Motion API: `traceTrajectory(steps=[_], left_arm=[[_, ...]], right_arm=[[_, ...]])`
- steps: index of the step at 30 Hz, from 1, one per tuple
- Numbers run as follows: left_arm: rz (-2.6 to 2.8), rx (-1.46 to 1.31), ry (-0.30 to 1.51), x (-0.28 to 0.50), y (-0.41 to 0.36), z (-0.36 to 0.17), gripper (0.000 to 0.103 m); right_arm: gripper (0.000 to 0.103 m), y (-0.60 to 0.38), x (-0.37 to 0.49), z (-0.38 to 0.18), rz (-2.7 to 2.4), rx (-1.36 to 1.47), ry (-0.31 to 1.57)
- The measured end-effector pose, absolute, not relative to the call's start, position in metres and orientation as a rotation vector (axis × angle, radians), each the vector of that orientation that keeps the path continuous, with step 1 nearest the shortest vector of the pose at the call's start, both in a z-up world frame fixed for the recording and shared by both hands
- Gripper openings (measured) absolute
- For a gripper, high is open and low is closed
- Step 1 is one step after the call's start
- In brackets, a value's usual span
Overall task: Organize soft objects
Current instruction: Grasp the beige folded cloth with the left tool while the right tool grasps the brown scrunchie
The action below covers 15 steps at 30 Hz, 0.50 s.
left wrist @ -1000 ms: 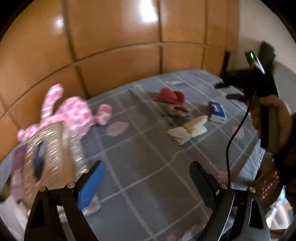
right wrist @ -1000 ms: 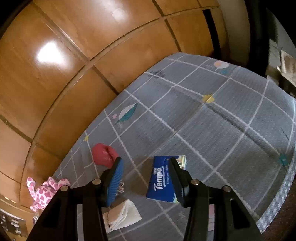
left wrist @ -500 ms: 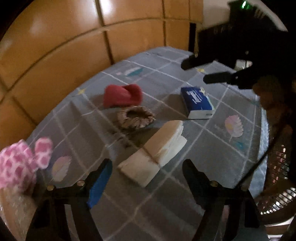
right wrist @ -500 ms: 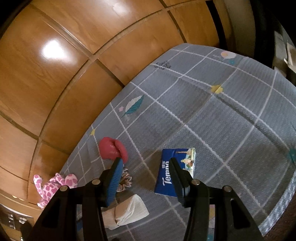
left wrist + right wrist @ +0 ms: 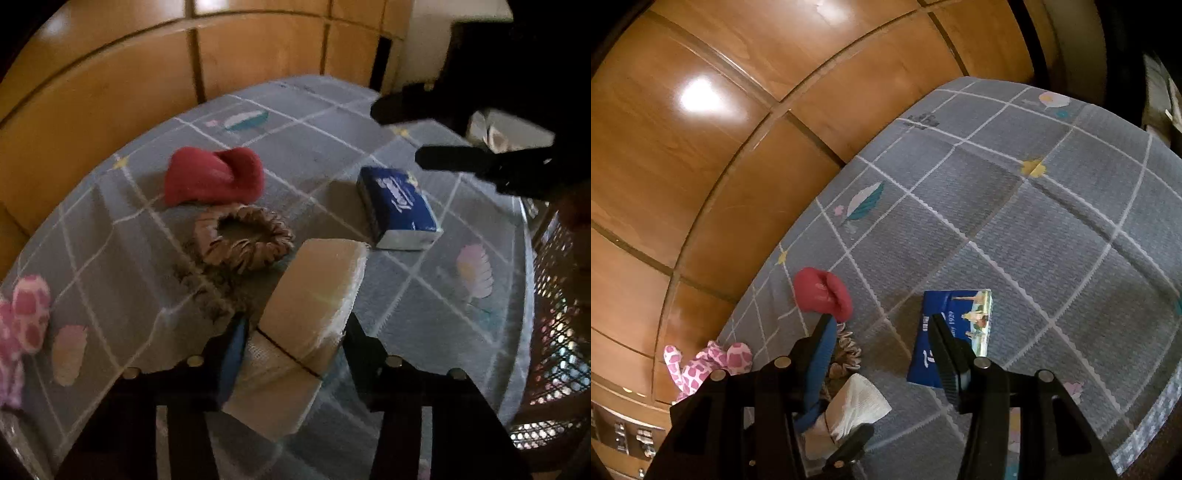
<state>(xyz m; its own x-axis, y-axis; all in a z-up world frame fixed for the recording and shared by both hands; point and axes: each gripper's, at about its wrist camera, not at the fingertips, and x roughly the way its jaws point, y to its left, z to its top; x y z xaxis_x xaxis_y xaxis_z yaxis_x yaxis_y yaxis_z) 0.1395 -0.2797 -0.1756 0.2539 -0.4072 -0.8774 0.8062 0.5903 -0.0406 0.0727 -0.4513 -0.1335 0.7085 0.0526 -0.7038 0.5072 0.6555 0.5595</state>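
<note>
Soft objects first: the cream folded towel lies on the grey checked bed cover, and we've swung our left claw away from the pink plush and down onto it. The jaws were wide a second ago; now they're closing, towel between them, pads at its sides, though we can't tell whether they bite yet. Our right claw hasn't budged, jaws apart and empty above the blue tissue pack. Red cloth and brown scrunchie wait just beyond. We reckon the towel's pickup is starting.
</note>
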Motion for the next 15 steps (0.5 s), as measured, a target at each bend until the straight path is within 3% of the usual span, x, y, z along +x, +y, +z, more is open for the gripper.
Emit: traceTrajectory(steps=[10, 15], left_arm=[[-0.675, 0.251, 0.953, 0.105, -0.193, -0.154, 0.051], [-0.576, 0.244, 0.991, 0.098, -0.163, -0.180, 0.051]], right_arm=[[0.052, -0.420, 0.094, -0.135, -0.152, 0.706, 0.842], [0.052, -0.388, 0.112, -0.143, -0.078, 0.565, 0.962]])
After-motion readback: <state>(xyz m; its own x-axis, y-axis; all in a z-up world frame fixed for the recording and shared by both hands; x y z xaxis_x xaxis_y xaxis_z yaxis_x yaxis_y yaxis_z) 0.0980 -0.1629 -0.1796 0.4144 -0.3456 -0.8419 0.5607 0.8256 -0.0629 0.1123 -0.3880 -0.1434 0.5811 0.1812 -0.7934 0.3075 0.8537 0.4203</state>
